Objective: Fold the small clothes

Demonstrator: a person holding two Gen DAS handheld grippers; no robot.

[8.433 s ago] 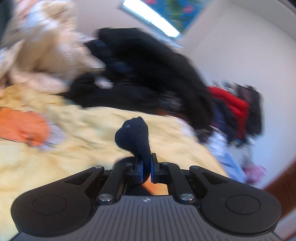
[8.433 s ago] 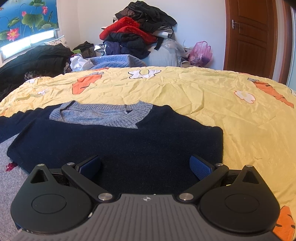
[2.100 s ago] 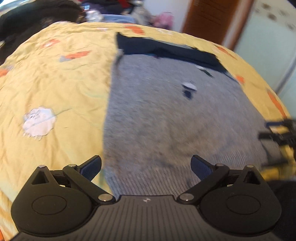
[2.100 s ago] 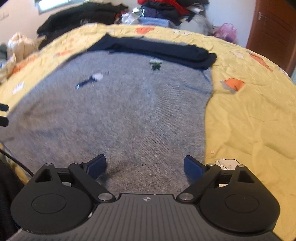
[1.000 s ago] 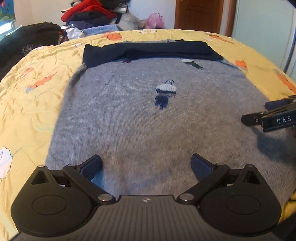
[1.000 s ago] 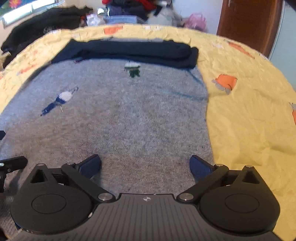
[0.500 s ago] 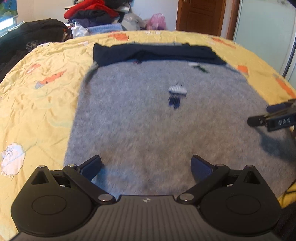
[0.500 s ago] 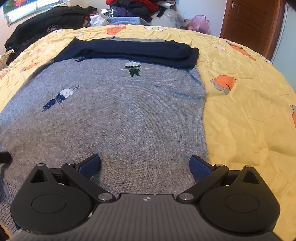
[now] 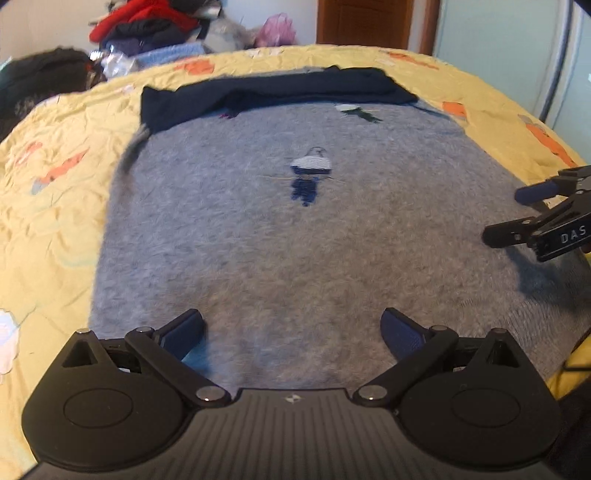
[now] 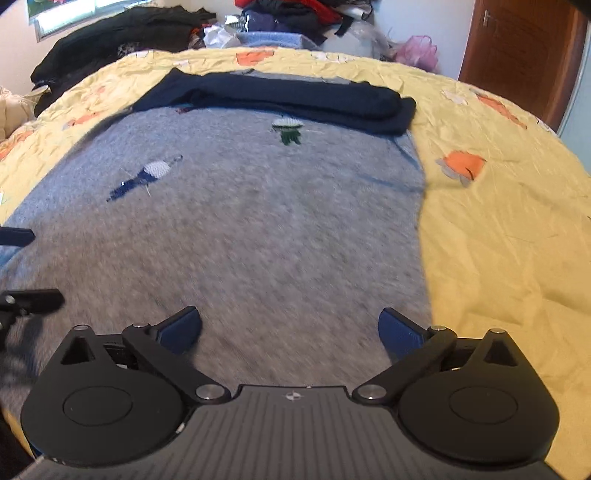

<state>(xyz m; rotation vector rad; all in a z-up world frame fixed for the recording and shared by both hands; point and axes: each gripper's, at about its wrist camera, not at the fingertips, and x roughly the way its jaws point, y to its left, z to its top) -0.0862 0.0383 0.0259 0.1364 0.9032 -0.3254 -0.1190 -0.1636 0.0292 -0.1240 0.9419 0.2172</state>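
Right wrist | yellow bedspread (image 10: 498, 229) under grey sweater (image 10: 258, 240) | clothes pile (image 10: 288, 14) behind | both hand-held grippers spread

The sweater (image 9: 295, 236) hem lies hidden behind both claw bodies.

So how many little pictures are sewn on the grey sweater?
2 show clearly: a blue one mid-sweater, a green one near the folded navy sleeves, which may hide more.

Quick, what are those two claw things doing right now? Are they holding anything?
Left gripper: open, holding nothing, over the grey sweater.
Right gripper: open, holding nothing, over the same sweater.
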